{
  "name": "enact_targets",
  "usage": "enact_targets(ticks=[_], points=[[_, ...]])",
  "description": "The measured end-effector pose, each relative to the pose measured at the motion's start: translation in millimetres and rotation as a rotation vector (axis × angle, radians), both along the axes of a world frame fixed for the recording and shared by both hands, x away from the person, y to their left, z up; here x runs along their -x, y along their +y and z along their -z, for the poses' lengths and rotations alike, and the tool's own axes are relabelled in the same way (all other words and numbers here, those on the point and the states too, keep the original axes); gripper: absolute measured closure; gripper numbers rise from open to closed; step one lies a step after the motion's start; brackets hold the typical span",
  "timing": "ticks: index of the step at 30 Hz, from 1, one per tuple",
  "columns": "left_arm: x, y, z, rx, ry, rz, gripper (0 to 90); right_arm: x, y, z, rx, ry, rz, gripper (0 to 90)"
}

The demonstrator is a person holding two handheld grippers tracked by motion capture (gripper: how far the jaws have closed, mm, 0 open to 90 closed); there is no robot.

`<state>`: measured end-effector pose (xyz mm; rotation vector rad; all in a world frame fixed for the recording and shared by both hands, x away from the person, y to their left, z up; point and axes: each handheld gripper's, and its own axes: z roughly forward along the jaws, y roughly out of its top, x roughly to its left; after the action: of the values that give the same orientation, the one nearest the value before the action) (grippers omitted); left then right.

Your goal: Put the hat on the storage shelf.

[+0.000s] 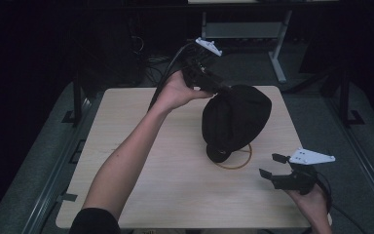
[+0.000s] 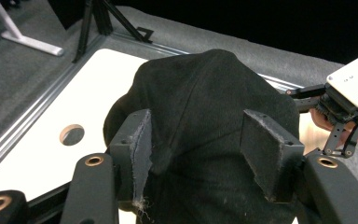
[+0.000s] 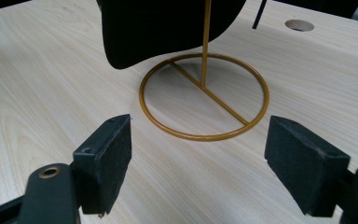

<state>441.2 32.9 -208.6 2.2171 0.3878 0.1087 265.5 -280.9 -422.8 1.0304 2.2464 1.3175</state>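
A black cap hangs on a thin gold stand whose ring base rests on the wooden table. My left gripper reaches in from the far left, right at the cap's crown. In the left gripper view its jaws stand apart with the cap bulging between the pads; I see no pinch on the fabric. My right gripper hovers open near the table's right front edge. In the right gripper view it faces the ring base and pole, under the cap's rim.
A round cable hole sits in the tabletop's far corner, also seen from the right gripper. A metal rail frames the table. Behind it stand a white desk leg and dark floor. My right gripper shows beyond the cap.
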Motion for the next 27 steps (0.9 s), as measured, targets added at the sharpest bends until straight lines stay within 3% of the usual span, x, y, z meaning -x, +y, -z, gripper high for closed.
enact_targets(ticks=[19,27], points=[[17.1,48.1,12.0,0.038,-0.01,-0.079,37.3,0.1,6.2,0.5,0.012,-0.005,0.003,19.5],[22.6,64.8,23.4,0.041,0.0,-0.102,35.4,0.3,8.4,1.6,0.015,-0.007,0.004,18.8]])
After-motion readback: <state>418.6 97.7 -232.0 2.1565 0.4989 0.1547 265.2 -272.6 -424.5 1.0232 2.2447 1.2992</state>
